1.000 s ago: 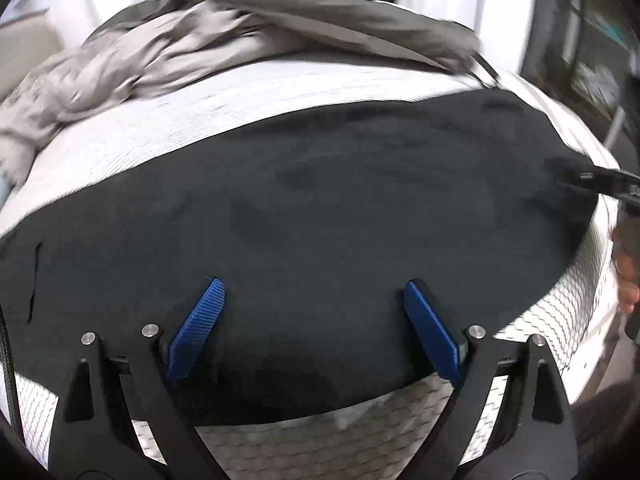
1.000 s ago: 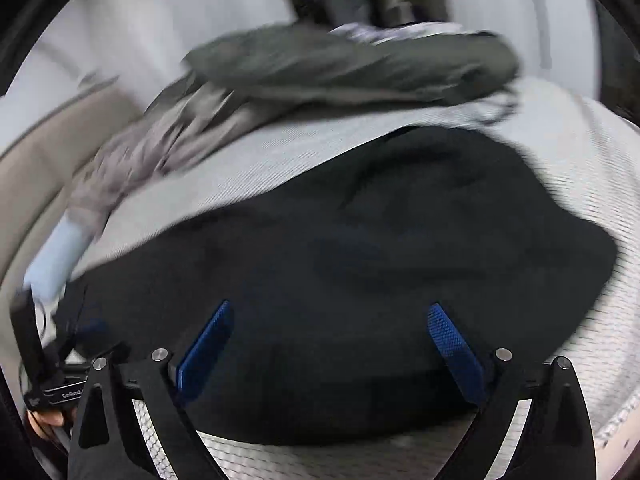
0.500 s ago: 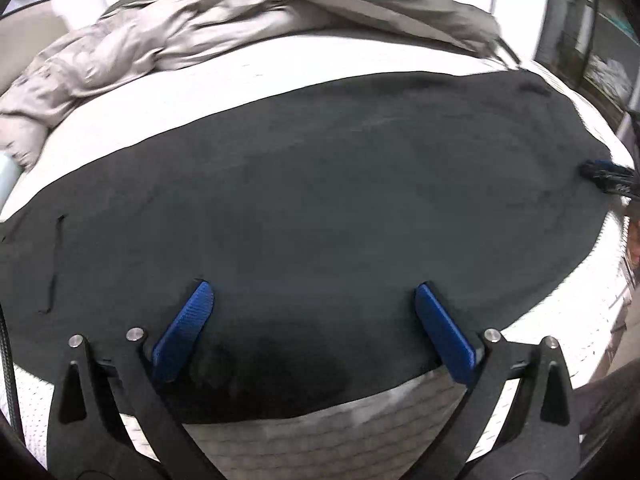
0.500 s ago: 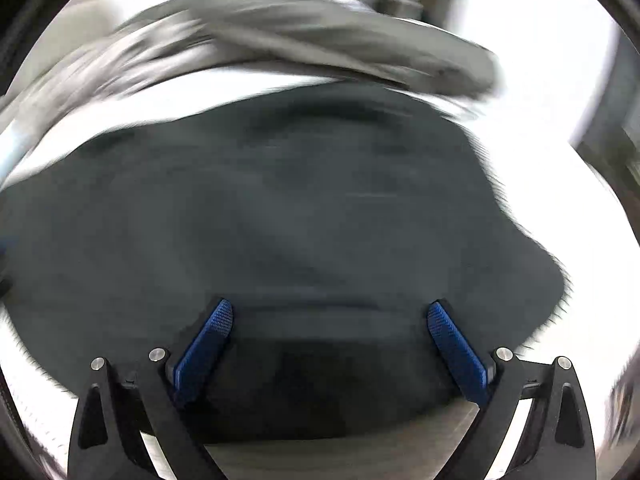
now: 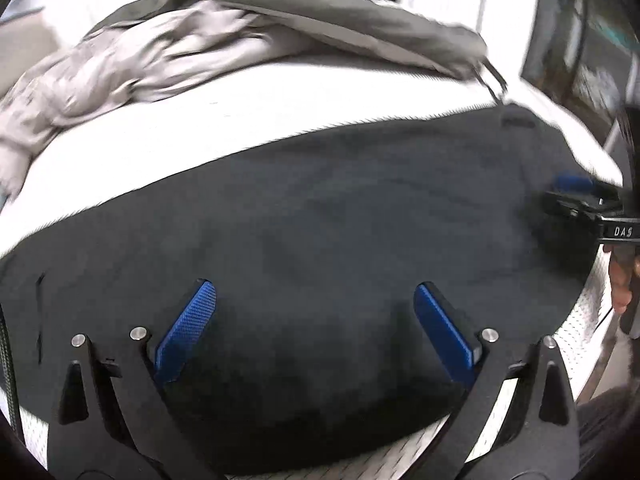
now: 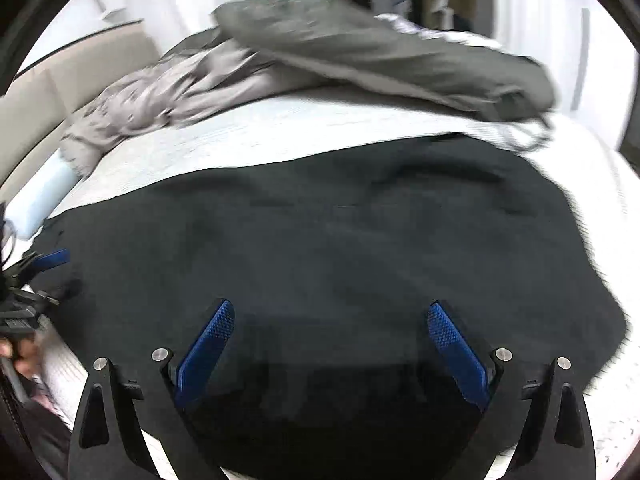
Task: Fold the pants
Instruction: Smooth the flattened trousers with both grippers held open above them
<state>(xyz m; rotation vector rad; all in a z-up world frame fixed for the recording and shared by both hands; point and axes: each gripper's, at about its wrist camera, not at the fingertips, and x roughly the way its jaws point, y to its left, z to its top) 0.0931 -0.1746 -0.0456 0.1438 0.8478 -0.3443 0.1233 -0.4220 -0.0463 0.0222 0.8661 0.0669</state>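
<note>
Black fabric fills the middle of both views: the pants [image 5: 320, 248] lie spread flat across the white bed [image 5: 248, 120], reaching from its left side to its right edge. A second ago the right wrist view showed them humped and rumpled; now [image 6: 320, 240] they lie flatter, with only shallow creases toward the far right.

In the left wrist view, at far left, a thin dark seam or cord runs along the cloth. The left gripper [image 5: 316, 324] stands over the near edge of the pants with its jaws wide apart, having just been opening, and only flat cloth lies under the gap; whether the blue pads touch it cannot be told. It has shifted sideways along the edge since the last frame. At the right edge, the right gripper [image 5: 572, 200] now reaches further onto the pants than before, with fingers of a hand [image 5: 622, 284] behind it.

From its own camera the right gripper [image 6: 330, 344] also shows its jaws apart over the near hem, clamping nothing. The left gripper [image 6: 44, 264] shows at far left of that view, at the pants' end beside a pale blue pillow [image 6: 40, 200].

Beyond the pants, a crumpled light grey garment [image 5: 132, 68] lies at the left and a dark grey one [image 5: 320, 12] stretches right, its drawstring [image 5: 494, 84] trailing close to the pants' far corner. A beige headboard [image 6: 60, 80] stands behind.
</note>
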